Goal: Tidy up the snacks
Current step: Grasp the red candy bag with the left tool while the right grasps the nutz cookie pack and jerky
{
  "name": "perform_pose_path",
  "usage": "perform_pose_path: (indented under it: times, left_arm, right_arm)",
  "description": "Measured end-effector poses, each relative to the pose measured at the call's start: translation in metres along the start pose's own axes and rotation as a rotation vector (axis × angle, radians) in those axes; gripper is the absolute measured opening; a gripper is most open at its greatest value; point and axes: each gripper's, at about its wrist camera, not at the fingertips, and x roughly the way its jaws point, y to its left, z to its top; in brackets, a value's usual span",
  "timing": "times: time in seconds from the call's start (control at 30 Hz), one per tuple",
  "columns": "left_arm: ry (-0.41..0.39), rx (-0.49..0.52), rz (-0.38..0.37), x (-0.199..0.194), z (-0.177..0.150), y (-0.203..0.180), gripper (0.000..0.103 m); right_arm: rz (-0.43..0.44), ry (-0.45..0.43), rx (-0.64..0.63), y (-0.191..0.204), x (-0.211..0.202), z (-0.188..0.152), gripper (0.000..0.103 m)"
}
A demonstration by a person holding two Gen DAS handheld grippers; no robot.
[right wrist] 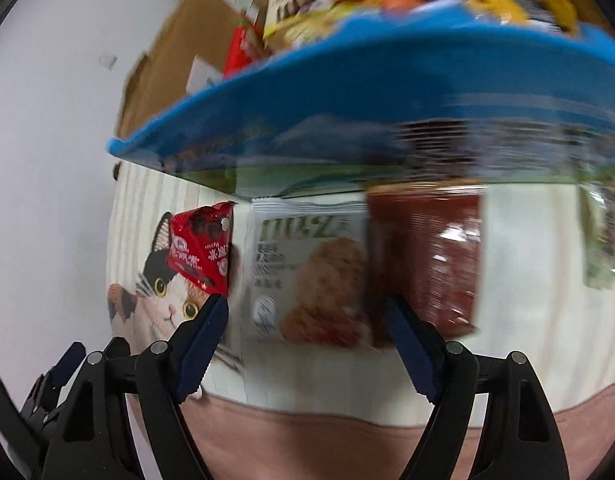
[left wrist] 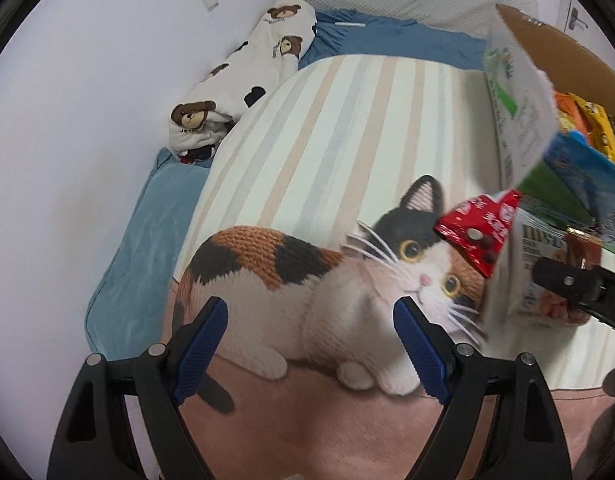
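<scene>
Snack packets lie on a cat-print blanket (left wrist: 307,280). A white cookie packet (right wrist: 307,272) lies flat, flanked by a small red packet (right wrist: 203,248) on its left and a dark red packet (right wrist: 427,260) on its right. My right gripper (right wrist: 307,344) hovers open over the white packet's near end, and its pads do not touch it. A large blue bag (right wrist: 387,100) lies beyond. My left gripper (left wrist: 311,352) is open and empty over the printed cat, left of the red packet (left wrist: 479,232) and the white packet (left wrist: 535,276).
A cardboard box (left wrist: 567,52) holding several snacks stands at the right, with a white-and-green packet (left wrist: 519,112) upright at its near edge. A bear-print pillow (left wrist: 243,76) lies along the wall (left wrist: 87,100). The left gripper's fingers (right wrist: 55,380) show in the right wrist view.
</scene>
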Motion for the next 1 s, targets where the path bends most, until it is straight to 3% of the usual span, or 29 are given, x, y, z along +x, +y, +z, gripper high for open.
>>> perform_pose_path:
  times: [0.13, 0.17, 0.2, 0.4, 0.67, 0.93, 1.0]
  left_arm:
    - [0.001, 0.026, 0.006, 0.007, 0.009, -0.002, 0.085]
    - [-0.002, 0.033, 0.003, 0.007, 0.01, -0.003, 0.085]
    - [-0.003, 0.043, -0.004, 0.007, 0.012, -0.005, 0.085]
    - [-0.036, 0.137, -0.085, 0.003, 0.03, -0.029, 0.085]
    - [-0.007, 0.286, -0.208, 0.007, 0.053, -0.084, 0.085]
    - [-0.01, 0.44, -0.198, 0.022, 0.059, -0.13, 0.084]
    - [-0.02, 0.458, -0.197, 0.025, 0.06, -0.135, 0.075]
  right_arm:
    - [-0.057, 0.039, -0.033, 0.015, 0.027, 0.002, 0.083]
    - [-0.077, 0.04, -0.049, 0.017, 0.033, 0.001, 0.08]
    - [-0.102, 0.03, -0.062, 0.016, 0.034, 0.0, 0.07]
    - [-0.126, 0.028, -0.122, -0.002, 0.022, -0.026, 0.069]
    - [-0.129, 0.011, 0.017, -0.05, -0.001, -0.057, 0.069]
    - [-0.118, 0.013, 0.127, -0.065, -0.003, -0.053, 0.07]
    - [-0.122, 0.017, 0.135, -0.069, -0.005, -0.044, 0.07]
